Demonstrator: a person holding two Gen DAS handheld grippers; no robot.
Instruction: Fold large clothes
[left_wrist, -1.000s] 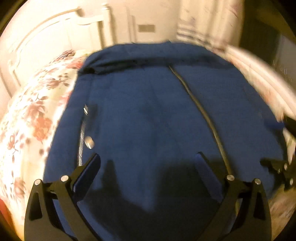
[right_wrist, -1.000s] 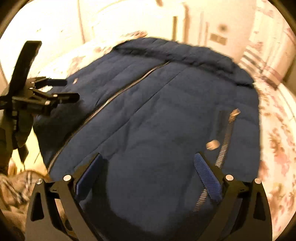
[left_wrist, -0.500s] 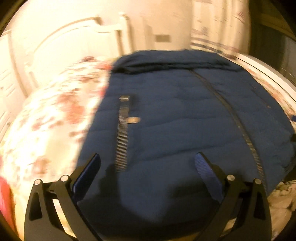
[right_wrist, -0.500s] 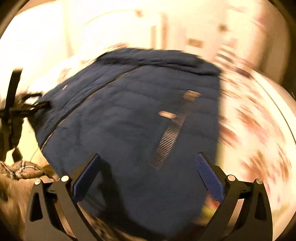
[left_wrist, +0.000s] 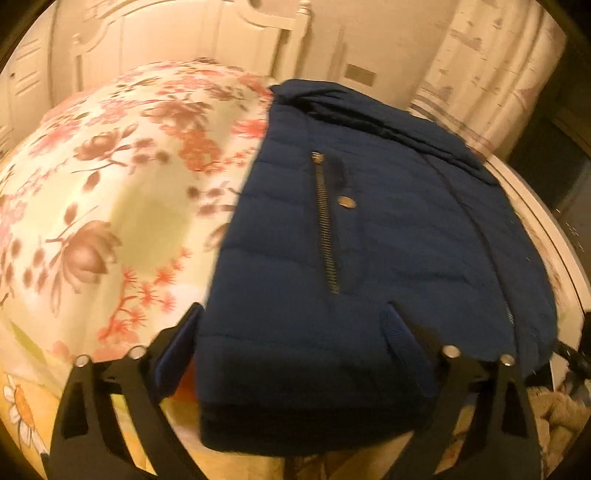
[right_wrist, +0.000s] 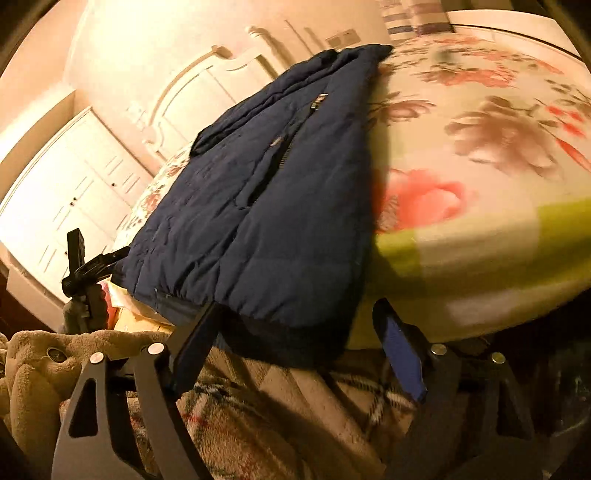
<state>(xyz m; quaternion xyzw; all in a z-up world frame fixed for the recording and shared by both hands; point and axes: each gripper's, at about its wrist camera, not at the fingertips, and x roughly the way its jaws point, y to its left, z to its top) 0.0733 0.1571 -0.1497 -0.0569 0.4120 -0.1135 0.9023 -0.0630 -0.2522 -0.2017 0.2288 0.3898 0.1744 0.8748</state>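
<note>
Now we flank the navy puffer jacket (left_wrist: 332, 295), which lies flat on the floral bedspread (left_wrist: 92, 184), hem toward us. Both hands have swung from its centre out to the hem corners, jaws just closing but wide. Our left gripper (left_wrist: 291, 332) straddles the corner at 6 o'clock; our right gripper (right_wrist: 295, 328) brackets the opposite corner. Neither grips yet, so a lift-and-fold looks imminent.

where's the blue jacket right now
The blue jacket lies flat on the floral bedspread, hem at the bed's near edge between both open grippers, collar toward the white headboard.
</note>
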